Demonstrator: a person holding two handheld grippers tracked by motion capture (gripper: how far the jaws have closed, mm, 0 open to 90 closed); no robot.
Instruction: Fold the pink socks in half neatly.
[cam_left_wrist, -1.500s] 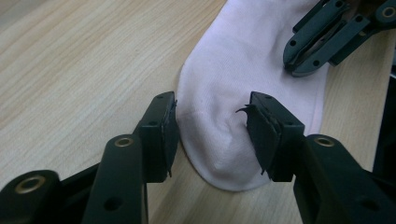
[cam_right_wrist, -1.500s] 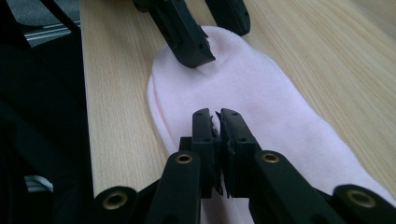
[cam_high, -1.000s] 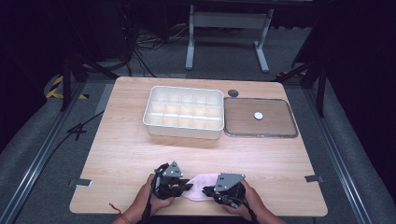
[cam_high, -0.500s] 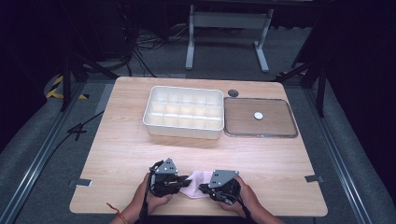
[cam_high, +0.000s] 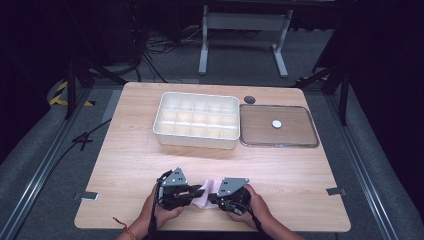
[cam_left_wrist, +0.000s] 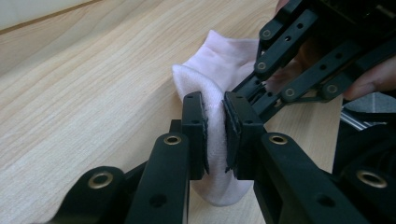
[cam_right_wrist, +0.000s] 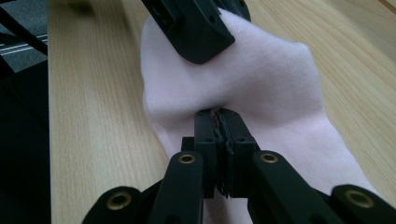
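Near the bench's (cam_high: 125, 150) front edge lies a pink sock (cam_high: 206, 196). My left tool (cam_left_wrist: 215, 128) clamps one fold of it. My right tool (cam_right_wrist: 222, 135) pinches another.

One pink sock (cam_high: 206, 194), two grippers, one white divided box (cam_high: 196, 120), one lid (cam_high: 278, 125), one table (cam_high: 125, 160).

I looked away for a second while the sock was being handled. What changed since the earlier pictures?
The right gripper slid a little left toward the left gripper, bunching the pink sock between them. Both stay shut on the sock, near the table's front edge. The white tray, the lid and the left gripper kept their places.
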